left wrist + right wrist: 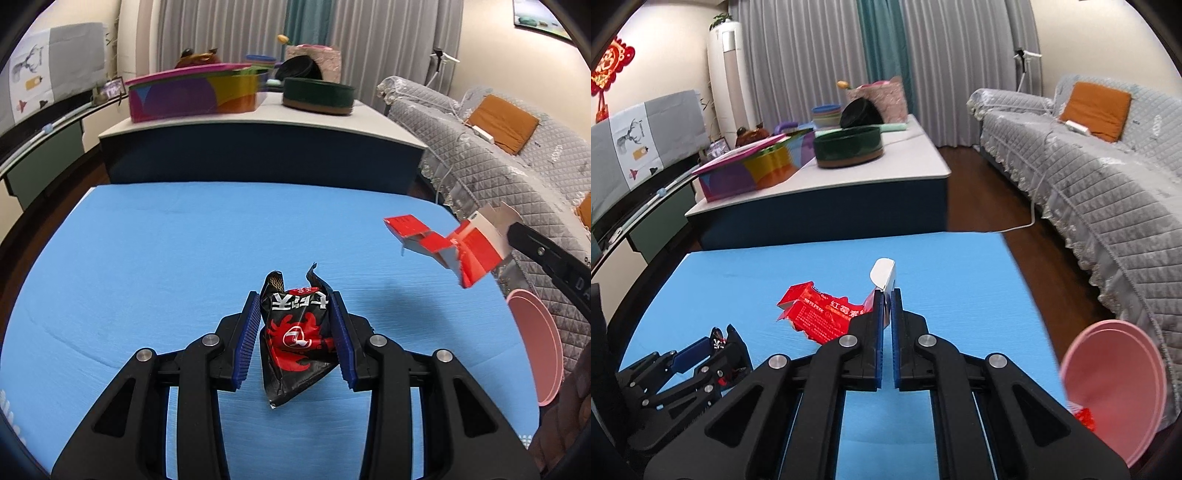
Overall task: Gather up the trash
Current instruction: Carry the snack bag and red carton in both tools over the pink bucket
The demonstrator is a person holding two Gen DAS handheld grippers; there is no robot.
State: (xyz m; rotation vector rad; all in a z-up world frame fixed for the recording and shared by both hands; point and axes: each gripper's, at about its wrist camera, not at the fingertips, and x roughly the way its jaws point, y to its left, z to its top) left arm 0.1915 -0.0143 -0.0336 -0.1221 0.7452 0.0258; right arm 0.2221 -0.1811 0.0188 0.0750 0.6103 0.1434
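The left gripper (295, 334) has its blue pads clamped on a crumpled black wrapper (297, 339), held just over the blue mat (166, 258). The right gripper (886, 321) is pinched tight on a flattened red carton (816, 314), gripping it by its white flap and holding it in the air above the mat's right side. At the mat's right edge sits a pink bin (1115, 391), near the carton. Beyond the mat there's a low table (258, 122) with a colourful box (195, 92), and a grey sofa (1089, 166) to the right.
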